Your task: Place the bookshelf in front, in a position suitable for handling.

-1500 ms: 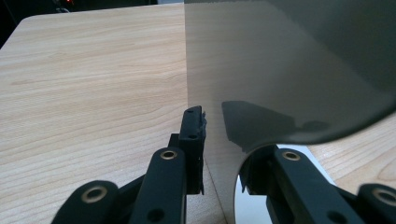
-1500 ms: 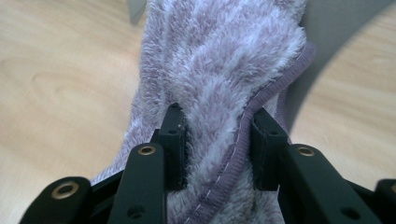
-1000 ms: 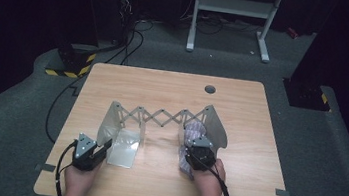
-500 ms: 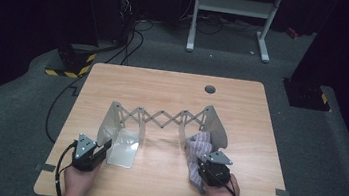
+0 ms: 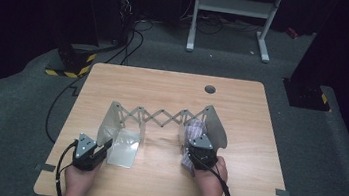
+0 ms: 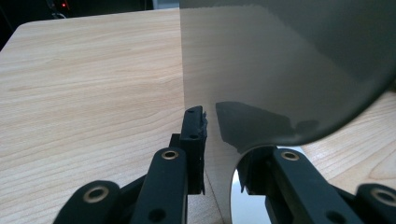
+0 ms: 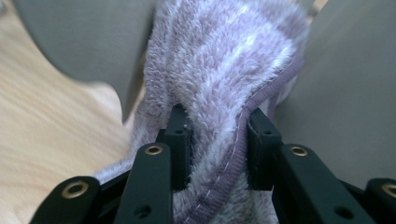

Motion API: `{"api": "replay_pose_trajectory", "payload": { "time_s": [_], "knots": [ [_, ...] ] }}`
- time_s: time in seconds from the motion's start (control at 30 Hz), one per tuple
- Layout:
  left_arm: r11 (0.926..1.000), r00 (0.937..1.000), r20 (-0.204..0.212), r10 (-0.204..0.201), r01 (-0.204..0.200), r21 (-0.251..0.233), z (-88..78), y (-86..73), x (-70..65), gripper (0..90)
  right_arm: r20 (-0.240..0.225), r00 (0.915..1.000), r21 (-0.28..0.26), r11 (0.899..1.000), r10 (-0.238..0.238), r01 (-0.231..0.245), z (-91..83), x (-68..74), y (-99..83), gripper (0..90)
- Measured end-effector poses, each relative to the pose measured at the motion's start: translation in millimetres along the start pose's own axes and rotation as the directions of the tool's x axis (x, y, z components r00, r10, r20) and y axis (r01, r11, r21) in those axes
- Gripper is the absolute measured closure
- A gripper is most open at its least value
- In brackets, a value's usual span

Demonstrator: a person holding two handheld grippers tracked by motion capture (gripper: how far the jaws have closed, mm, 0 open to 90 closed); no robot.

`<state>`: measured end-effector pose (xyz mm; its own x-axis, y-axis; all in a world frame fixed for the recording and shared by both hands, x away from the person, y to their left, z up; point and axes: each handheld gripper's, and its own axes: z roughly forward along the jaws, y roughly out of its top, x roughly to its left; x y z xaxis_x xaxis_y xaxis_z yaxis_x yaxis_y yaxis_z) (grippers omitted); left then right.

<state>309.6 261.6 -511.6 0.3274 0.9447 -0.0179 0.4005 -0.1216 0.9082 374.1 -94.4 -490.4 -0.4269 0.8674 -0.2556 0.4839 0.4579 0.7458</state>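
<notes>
Right gripper (image 5: 197, 150), high view: clamped on the fluffy lilac-and-white striped cloth (image 5: 193, 133), jaws just been closing with the fabric between them. Cloth sits on the light wooden table (image 5: 173, 93) just inside the right grey metal end plate (image 5: 217, 126) of the extendable scissor-lattice rack (image 5: 160, 115). Left gripper (image 5: 105, 146) holds the rack's left grey metal end plate (image 5: 109, 122) near its base. Risk: a pull on the cloth drags the whole rack if the fabric snags on the plate.

Left gripper view: black jaws straddle the thin edge of the left plate (image 6: 261, 70), pinching it. Grip is narrow and near the rim; I judge it could slip off or let the plate twist if the right side tugs hard.

Right gripper view: pads squeeze a thick fold of the cloth (image 7: 224, 79), purple hemmed edge running past one pad (image 7: 260, 140). Plush pile compresses, so the hold may be shallower than it looks; cloth could slide out, or only the hem stays caught.
</notes>
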Motion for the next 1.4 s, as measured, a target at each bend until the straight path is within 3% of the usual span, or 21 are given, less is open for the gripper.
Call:
{"api": "replay_pose_trajectory", "payload": {
  "time_s": [0.03, 0.07, 0.17, 0.2, 0.23, 0.4, 0.5, 0.57, 0.6, 0.63, 0.73, 0.77, 0.9, 1.0, 1.03, 1.17, 1.2, 1.23, 1.3, 1.33, 1.4],
  "knots": [
    [1.0000, 1.0000, 0.001, 0.003, -0.003, 0.001, -0.2, -0.2, -0.1, 74.2, 0.014, 0.9999, -0.042, 0.999, 0.003, -0.002, -9.0, -2.6, 7.0, 69.0],
    [1.0000, 1.0000, 0.001, 0.003, -0.003, 0.001, -0.2, -0.2, -0.1, 74.2, 0.014, 0.9999, -0.042, 0.999, 0.003, -0.002, -9.0, -2.6, 7.0, 69.0],
    [1.0000, 1.0000, 0.003, 0.004, -0.004, 0.001, -0.9, -0.2, -0.4, 74.2, 0.036, 0.9992, -0.144, 0.989, 0.014, -0.009, -34.1, -10.8, 28.0, 69.1],
    [1.0000, 1.0000, 0.003, 0.004, -0.004, 0.001, -0.9, -0.2, -0.4, 74.2, 0.036, 0.9992, -0.144, 0.989, 0.014, -0.009, -34.1, -10.8, 28.0, 69.1],
    [1.0000, 1.0000, 0.002, 0.004, -0.004, 0.003, -1.0, -0.2, -0.5, 74.2, 0.053, 0.9984, -0.209, 0.978, 0.020, -0.008, -49.6, -16.4, 40.8, 69.1],
    [1.0000, 1.0000, 0.003, 0.004, -0.004, 0.003, -1.1, -0.4, -1.3, 74.2, 0.080, 0.9964, -0.275, 0.962, 0.028, -0.005, -67.0, -24.4, 57.8, 68.9],
    [1.0000, 1.0000, 0.004, 0.005, -0.005, 0.004, -0.9, -0.6, -1.5, 74.2, 0.085, 0.9962, -0.235, 0.972, 0.019, 0.001, -56.9, -22.5, 53.3, 69.0],
    [1.0000, 1.0000, 0.004, 0.006, -0.006, 0.005, -0.9, -0.7, -1.3, 74.2, 0.080, 0.9967, -0.164, 0.987, 0.011, 0.002, -35.5, -14.7, 37.1, 69.0],
    [1.0000, 1.0000, 0.004, 0.006, -0.006, 0.005, -0.9, -0.7, -1.3, 74.2, 0.080, 0.9967, -0.164, 0.987, 0.011, 0.002, -35.5, -14.7, 37.1, 69.0],
    [1.0000, 1.0000, 0.005, 0.007, -0.007, 0.006, -1.0, -0.9, -1.1, 74.1, 0.074, 0.9972, -0.118, 0.993, 0.006, 0.003, -20.9, -9.4, 24.4, 69.1],
    [0.9999, 0.9999, 0.007, 0.008, -0.008, 0.007, -0.9, -1.2, -1.0, 74.2, 0.067, 0.9977, -0.069, 0.998, 0.008, -0.003, -7.3, -5.7, 12.0, 69.2],
    [0.9999, 0.9999, 0.008, 0.009, -0.009, 0.007, -0.8, -1.2, -1.0, 74.2, 0.060, 0.9982, -0.020, 1.000, 0.001, 0.001, 4.8, -2.2, 1.1, 69.1],
    [0.9999, 0.9999, 0.009, 0.009, -0.009, 0.007, -0.8, -1.2, -1.1, 74.2, 0.048, 0.9989, 0.020, 1.000, -0.002, 0.001, 15.2, 0.9, -8.7, 69.2],
    [0.9999, 0.9999, 0.010, 0.010, -0.010, 0.007, -1.2, -1.2, -1.2, 74.2, 0.042, 0.9990, 0.005, 1.000, 0.011, -0.012, 12.3, -0.5, -5.3, 69.4],
    [0.9999, 0.9999, 0.010, 0.009, -0.009, 0.007, -1.2, -1.3, -1.1, 74.2, 0.043, 0.9989, -0.004, 1.000, 0.018, -0.018, 9.7, -1.7, -3.1, 69.5],
    [0.9999, 0.9999, 0.011, 0.009, -0.009, 0.010, -0.8, -1.7, -1.1, 74.2, 0.054, 0.9976, -0.131, 0.991, 0.042, -0.035, -22.8, -13.9, 24.2, 69.7],
    [0.9999, 0.9999, 0.011, 0.009, -0.009, 0.010, -0.8, -1.7, -1.1, 74.2, 0.054, 0.9976, -0.131, 0.991, 0.042, -0.035, -22.8, -13.9, 24.2, 69.7],
    [0.9999, 0.9999, 0.010, 0.008, -0.009, 0.009, -1.0, -1.6, -0.9, 74.2, 0.065, 0.9969, -0.189, 0.981, 0.045, -0.032, -39.3, -18.9, 38.3, 69.7],
    [0.9999, 0.9999, 0.009, 0.008, -0.008, 0.008, -1.2, -1.7, -0.9, 74.2, 0.070, 0.9965, -0.218, 0.976, 0.045, -0.029, -47.9, -21.3, 45.1, 69.8],
    [1.0000, 0.9999, 0.009, 0.006, -0.006, 0.008, -1.4, -1.7, -0.6, 74.2, 0.083, 0.9954, -0.273, 0.962, 0.048, -0.024, -64.0, -25.3, 56.9, 69.7],
    [1.0000, 0.9999, 0.009, 0.005, -0.005, 0.008, -1.4, -1.8, -0.6, 74.2, 0.093, 0.9944, -0.295, 0.955, 0.050, -0.020, -70.7, -26.8, 61.6, 69.7]
  ]
}}
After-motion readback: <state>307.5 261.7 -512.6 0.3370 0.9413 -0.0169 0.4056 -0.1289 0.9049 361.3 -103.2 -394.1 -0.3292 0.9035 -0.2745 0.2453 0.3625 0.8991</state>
